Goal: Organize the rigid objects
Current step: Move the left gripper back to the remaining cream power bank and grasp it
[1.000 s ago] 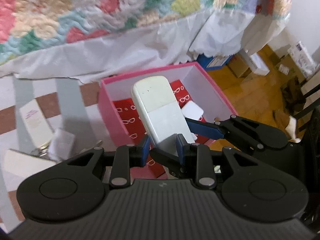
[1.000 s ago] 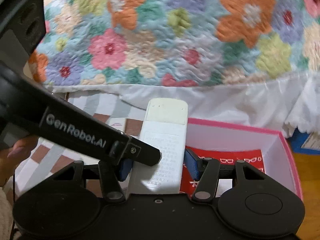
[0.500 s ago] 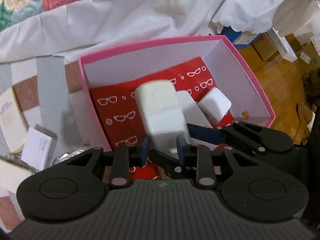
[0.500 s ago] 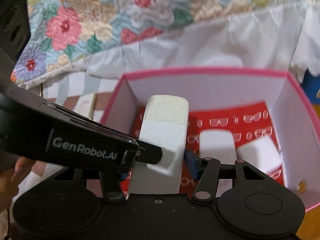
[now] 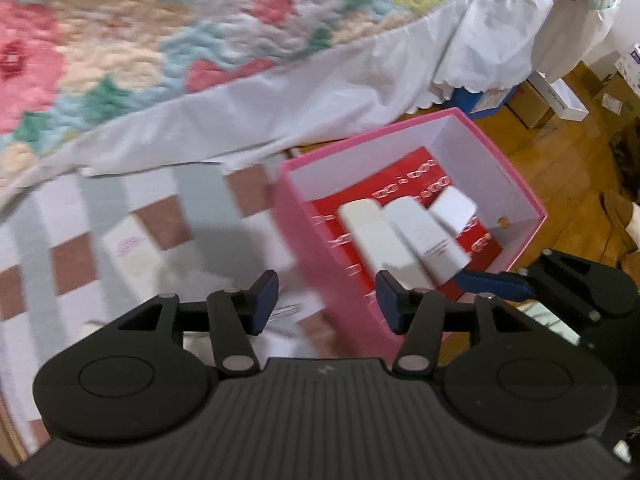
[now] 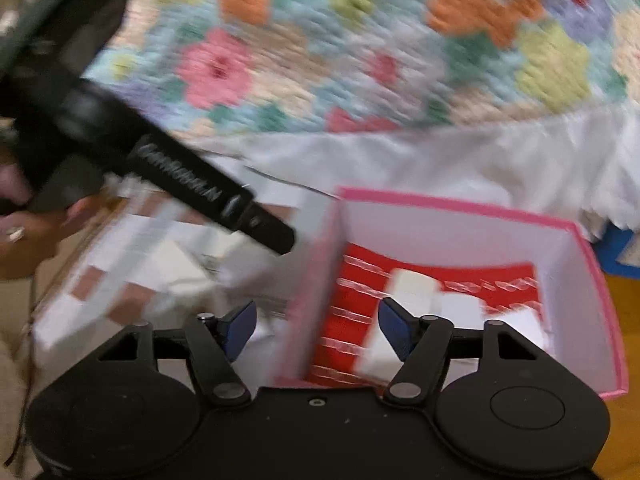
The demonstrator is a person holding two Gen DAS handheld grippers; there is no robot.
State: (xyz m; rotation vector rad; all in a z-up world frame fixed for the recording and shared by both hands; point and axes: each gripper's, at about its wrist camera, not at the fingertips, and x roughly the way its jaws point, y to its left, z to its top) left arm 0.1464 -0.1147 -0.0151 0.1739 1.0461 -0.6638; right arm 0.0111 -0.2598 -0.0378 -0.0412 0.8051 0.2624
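A checked rug beside a quilted bed was recorded. Three white cases lay in the pink box. Left gripper and right gripper, just opened, were empty. Risk noted: the box wall between the jaws could be knocked, shifting the cases.

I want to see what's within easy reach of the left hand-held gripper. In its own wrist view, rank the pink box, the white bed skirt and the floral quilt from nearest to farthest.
From the left hand-held gripper, whose jaws have just been opening with nothing between them:
1. Pink box, just ahead, slightly right.
2. White bed skirt, beyond the box, across the middle.
3. Floral quilt, farthest, on top of the bed.
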